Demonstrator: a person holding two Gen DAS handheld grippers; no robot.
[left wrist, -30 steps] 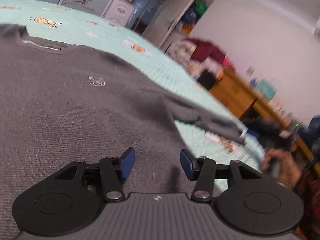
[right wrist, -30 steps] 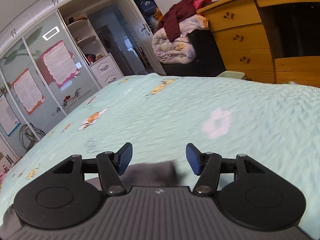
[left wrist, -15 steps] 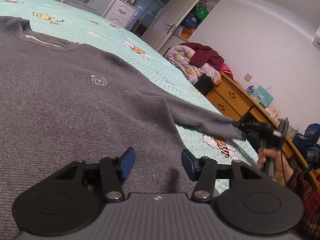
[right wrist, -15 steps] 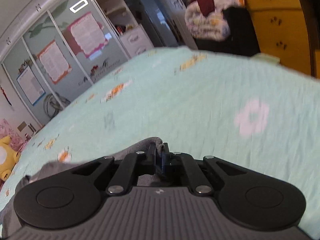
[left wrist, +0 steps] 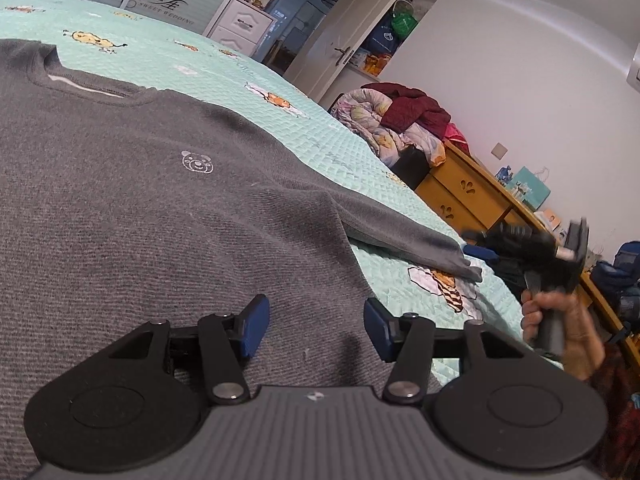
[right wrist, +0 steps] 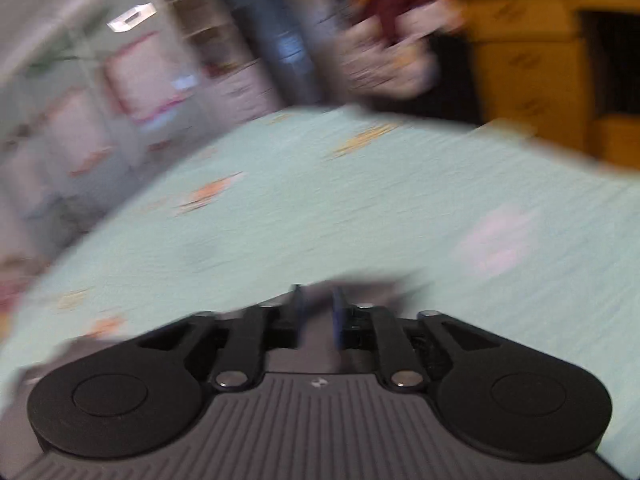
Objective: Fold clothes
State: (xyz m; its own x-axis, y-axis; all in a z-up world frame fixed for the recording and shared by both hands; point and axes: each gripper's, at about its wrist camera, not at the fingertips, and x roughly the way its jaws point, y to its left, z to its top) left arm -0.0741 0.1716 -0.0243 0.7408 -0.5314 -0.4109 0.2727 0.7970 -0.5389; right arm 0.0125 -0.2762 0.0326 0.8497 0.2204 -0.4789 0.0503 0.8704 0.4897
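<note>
Open mint-green quilted bedspread (left wrist: 352, 148) lies toward twelve o'clock; the yellow wooden dresser (left wrist: 472, 196) blocks at three o'clock.

The whole right wrist view is smeared by motion: beyond the right gripper (right wrist: 318, 312) the wardrobe (right wrist: 132, 92) and dresser (right wrist: 532, 64) lose all detail, and whether the grey sweater (right wrist: 360, 282) cuff lies between its pads cannot be told. Beneath the left gripper (left wrist: 316, 328) the sweater's hem is hidden
</note>
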